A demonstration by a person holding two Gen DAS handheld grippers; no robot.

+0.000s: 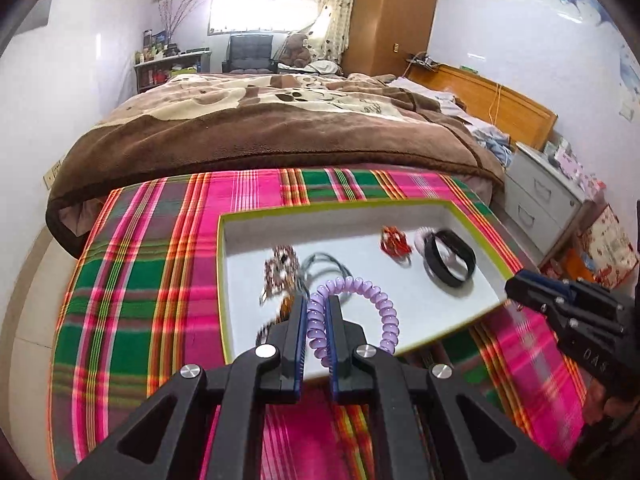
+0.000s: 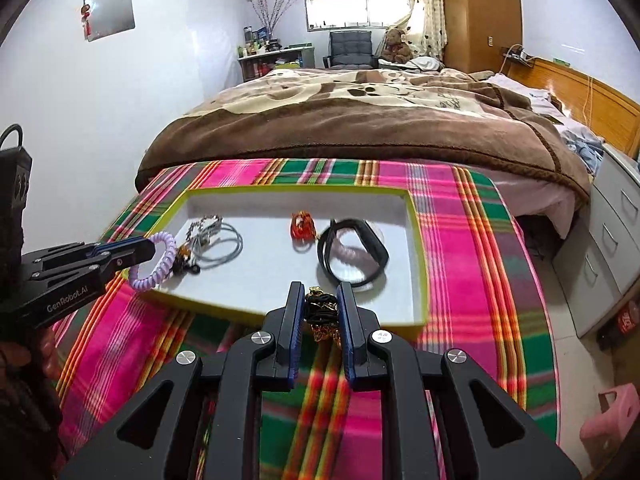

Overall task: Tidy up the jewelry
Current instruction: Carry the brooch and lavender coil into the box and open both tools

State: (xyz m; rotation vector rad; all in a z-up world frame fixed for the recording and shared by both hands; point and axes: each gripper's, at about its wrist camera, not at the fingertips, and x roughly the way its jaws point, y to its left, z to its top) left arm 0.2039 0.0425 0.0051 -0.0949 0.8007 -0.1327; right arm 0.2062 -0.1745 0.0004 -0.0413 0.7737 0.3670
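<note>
Nearest the left wrist camera, the left gripper [image 1: 316, 308] was closed on a lilac spiral bracelet [image 1: 360, 308], its blue-lined fingers pinching one side of the coil while the rest of the loop stuck out to the right over the tray's near left end. Seen from the right wrist camera, the right gripper [image 2: 320, 300] was clamped on a small tangle of black and gold jewelry [image 2: 322, 312], held at the near edge of the tray [image 2: 418, 248]. That tray, white inside with a yellow-green rim, lay on a pink and green plaid cloth [image 2: 460, 216] with a brown-blanketed bed [image 2: 360, 120] behind it. Inside it lay a grey cord necklace [image 2: 224, 246] beside a blurred beaded piece [image 2: 206, 226] on the left, a red ornament [image 2: 303, 226] near the middle, and a black band [image 2: 352, 252] on the right resting over a pale coil tie [image 1: 424, 238]. Both grippers sat apart, one at each near end of the tray.
</note>
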